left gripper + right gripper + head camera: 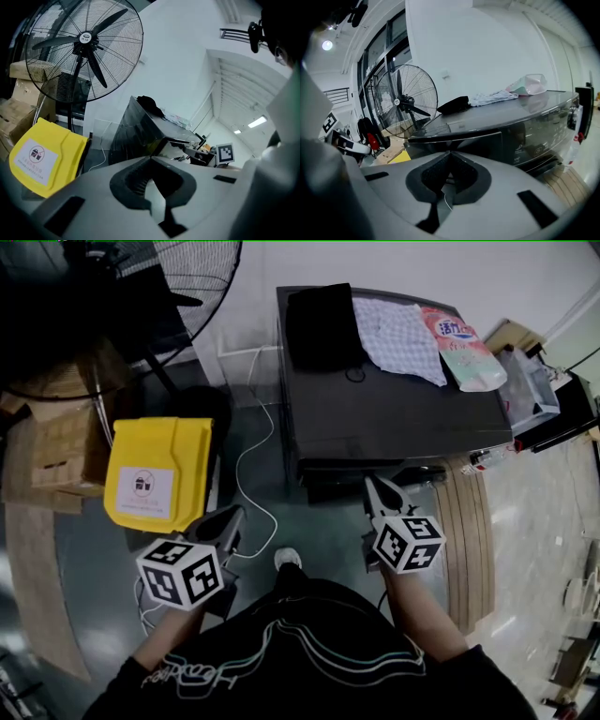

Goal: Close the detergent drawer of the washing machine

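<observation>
Grey floor (pixel 328 526) lies below. Right gripper (pixel 450 154) fingers are clenched and empty, with the dark pulled-out detergent drawer (pixel 464 142) of the black washing machine (pixel 394 409) just ahead. Left gripper (pixel 150 161), likewise clenched, hangs well aside. An off-centre shove could skew and jam the drawer.

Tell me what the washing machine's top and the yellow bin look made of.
Washing machine top: probably painted metal or plastic, dark and glossy, since it mirrors light. Yellow bin: likely moulded plastic, matte, with even colour and rounded edges.
</observation>
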